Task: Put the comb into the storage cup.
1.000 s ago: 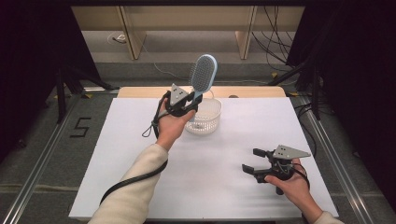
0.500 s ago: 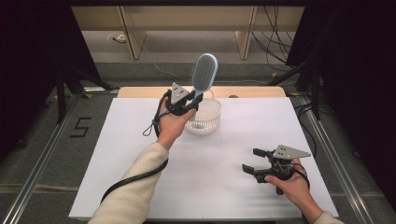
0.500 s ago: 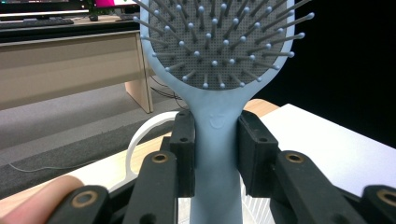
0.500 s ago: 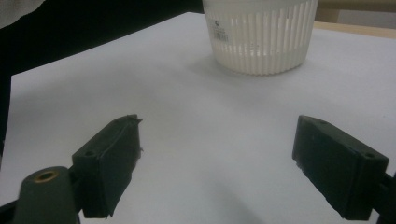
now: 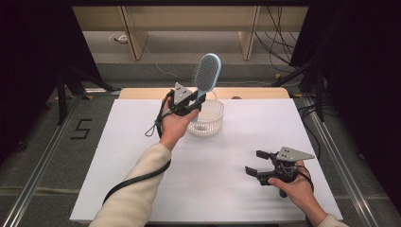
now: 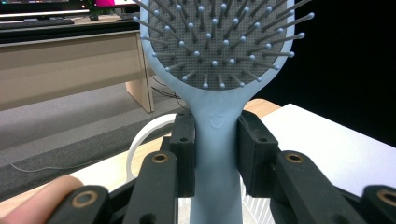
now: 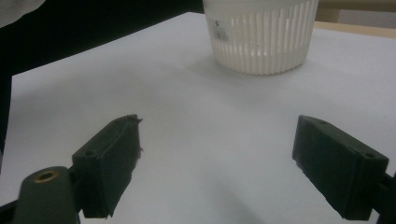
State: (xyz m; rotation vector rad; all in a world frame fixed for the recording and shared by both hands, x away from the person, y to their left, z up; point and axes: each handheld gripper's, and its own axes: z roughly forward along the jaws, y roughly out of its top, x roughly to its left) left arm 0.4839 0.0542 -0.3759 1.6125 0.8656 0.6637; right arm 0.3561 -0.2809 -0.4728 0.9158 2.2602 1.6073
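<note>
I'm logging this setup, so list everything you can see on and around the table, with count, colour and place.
hairbrush: one, light blue with grey bristles, held upright by its handle above the basket's left rim
basket: one, white, slatted, at the far middle of the table
table cover: one, white, spread over the table
table edge: one, light wood, showing along the far side
number five mark: one, black, on the floor left of the table
left gripper: one, black, jaws shut on the hairbrush handle
right gripper: one, black, jaws open with nothing between them, low over the near right of the table
sleeve: one, cream, on the left forearm
</note>
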